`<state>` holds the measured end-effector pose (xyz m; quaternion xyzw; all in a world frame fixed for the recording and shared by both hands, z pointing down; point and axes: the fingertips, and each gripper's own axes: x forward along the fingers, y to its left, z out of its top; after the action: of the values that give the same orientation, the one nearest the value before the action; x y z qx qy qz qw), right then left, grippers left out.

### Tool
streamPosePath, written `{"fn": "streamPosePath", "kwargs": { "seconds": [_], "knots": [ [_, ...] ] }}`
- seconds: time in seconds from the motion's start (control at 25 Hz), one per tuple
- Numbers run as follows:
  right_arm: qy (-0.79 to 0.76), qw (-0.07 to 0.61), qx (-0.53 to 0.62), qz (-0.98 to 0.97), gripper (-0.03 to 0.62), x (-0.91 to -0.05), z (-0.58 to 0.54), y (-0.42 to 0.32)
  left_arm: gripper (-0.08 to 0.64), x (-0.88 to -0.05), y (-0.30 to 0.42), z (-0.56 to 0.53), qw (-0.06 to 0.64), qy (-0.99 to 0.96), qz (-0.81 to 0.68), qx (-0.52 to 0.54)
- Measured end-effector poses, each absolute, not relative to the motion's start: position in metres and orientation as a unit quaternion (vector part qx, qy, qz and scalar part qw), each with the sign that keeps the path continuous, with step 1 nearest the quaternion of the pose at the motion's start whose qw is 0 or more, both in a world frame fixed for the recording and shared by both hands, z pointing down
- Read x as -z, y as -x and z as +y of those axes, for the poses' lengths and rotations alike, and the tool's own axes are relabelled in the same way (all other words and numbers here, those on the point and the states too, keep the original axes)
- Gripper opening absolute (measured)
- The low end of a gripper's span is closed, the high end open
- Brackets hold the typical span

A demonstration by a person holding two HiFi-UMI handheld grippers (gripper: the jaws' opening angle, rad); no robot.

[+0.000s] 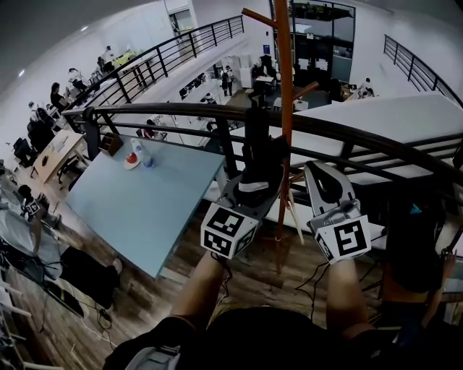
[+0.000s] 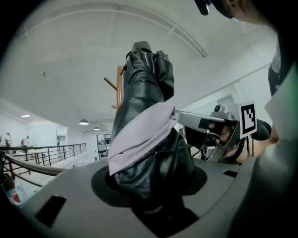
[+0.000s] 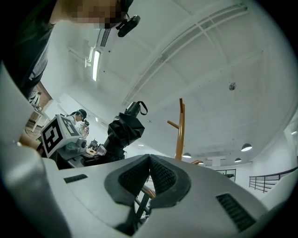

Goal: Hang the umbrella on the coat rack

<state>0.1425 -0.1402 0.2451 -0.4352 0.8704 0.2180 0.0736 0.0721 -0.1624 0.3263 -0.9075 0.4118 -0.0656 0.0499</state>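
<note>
Two grippers: left gripper is clamping the umbrella's lower end, jaws standing partly apart round the bundle; right gripper is carrying nothing, its ribbed black pads meeting at the tips.
Umbrella: folded and black, with crinkled, glossy fabric; it is standing upright out of the left gripper, centre of the head view.
Strap: a pale lilac band, smooth and flat, is wrapping slantwise round the folds.
Coat rack: a slim round pole of orange-brown wood is rising just right of the umbrella; whether the two are touching cannot be told.
Pegs: short wooden stubs are angling upward off the pole, one at upper left above the umbrella's top and one lower on the right.
Railing: a dark metal rail with thin bars is curving across the frame behind the umbrella and pole.
Table: a matte pale-blue top is lying at left, its near corner pointing toward the person.
Floor: wood planks are running under both arms.
Open room: the right gripper is sitting right of the pole, apart from it; the ceiling is showing open above the umbrella in both gripper views.
</note>
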Motion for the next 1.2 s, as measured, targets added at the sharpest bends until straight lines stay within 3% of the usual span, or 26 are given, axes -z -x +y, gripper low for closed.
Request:
{"fn": "streamPosePath", "kwargs": {
  "seconds": [1.2],
  "knots": [
    [0.479, 0.079, -0.271, 0.832, 0.031, -0.17, -0.286, -0.088, 0.232, -0.251, -0.032, -0.321, 0.083, 0.939, 0.332, 0.027]
  ]
}}
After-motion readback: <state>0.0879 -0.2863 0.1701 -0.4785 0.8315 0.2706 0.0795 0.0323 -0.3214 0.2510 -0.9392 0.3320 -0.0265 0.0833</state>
